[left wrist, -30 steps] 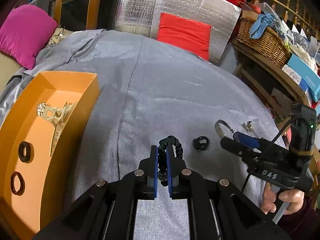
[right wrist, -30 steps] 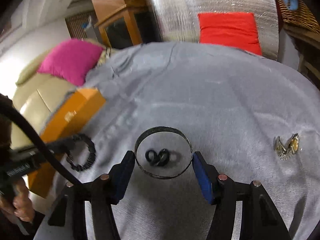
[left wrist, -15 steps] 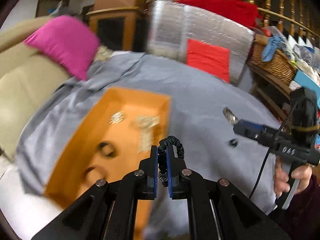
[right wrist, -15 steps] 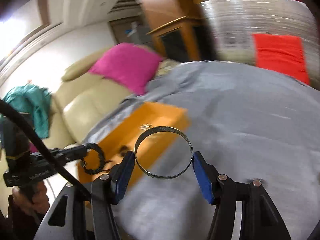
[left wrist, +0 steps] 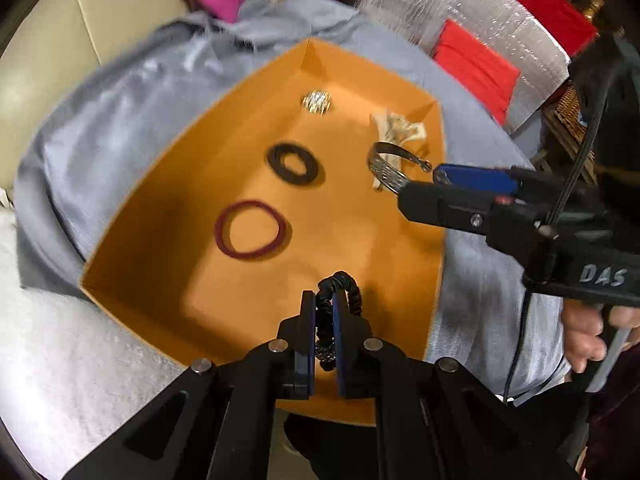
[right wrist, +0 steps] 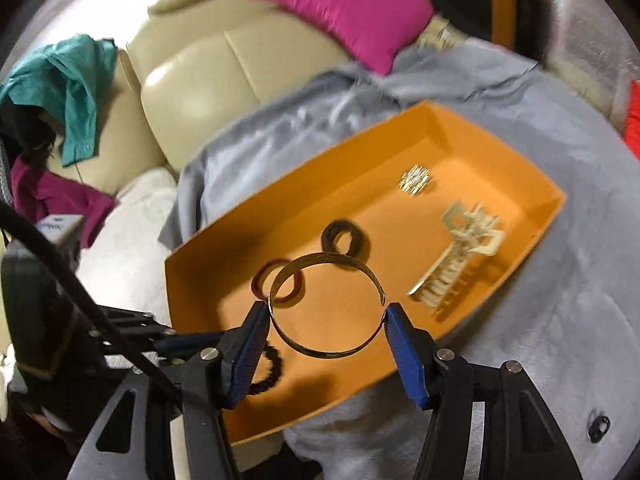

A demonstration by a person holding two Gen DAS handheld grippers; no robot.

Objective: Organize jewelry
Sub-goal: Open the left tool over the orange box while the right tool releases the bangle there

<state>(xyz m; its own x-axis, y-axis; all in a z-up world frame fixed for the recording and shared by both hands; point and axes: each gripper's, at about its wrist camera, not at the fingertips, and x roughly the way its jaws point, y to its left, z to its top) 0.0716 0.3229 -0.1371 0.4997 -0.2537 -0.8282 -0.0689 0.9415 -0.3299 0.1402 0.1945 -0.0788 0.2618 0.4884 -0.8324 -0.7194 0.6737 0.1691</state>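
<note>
orange tray under both loaded grippers

**left wrist view:** orange fills the middle, the open tray (left wrist: 168,216) resting on a grey cloth (left wrist: 100,120). the left gripper (left wrist: 323,340) has its blue pads closed tight on a black beaded bracelet (left wrist: 340,296), which loops up above the tips over the tray's near end. on the tray floor lie a dark red ring band (left wrist: 250,235), a black band (left wrist: 294,163), a small sparkly piece (left wrist: 317,101) and a cream hair claw (left wrist: 398,128). the right gripper (left wrist: 424,178) reaches in from the right, a hand (left wrist: 592,332) on its grip, carrying a metal cuff bangle (left wrist: 386,168) above the tray's right side.

**right wrist view:** the right gripper (right wrist: 326,344) clamps the gold-toned bangle (right wrist: 324,304) across its width, pads pressing both sides, hanging over the tray (right wrist: 360,380). the cuff's gap faces right. the left gripper's bracelet (right wrist: 268,372) shows low at the left.
</note>
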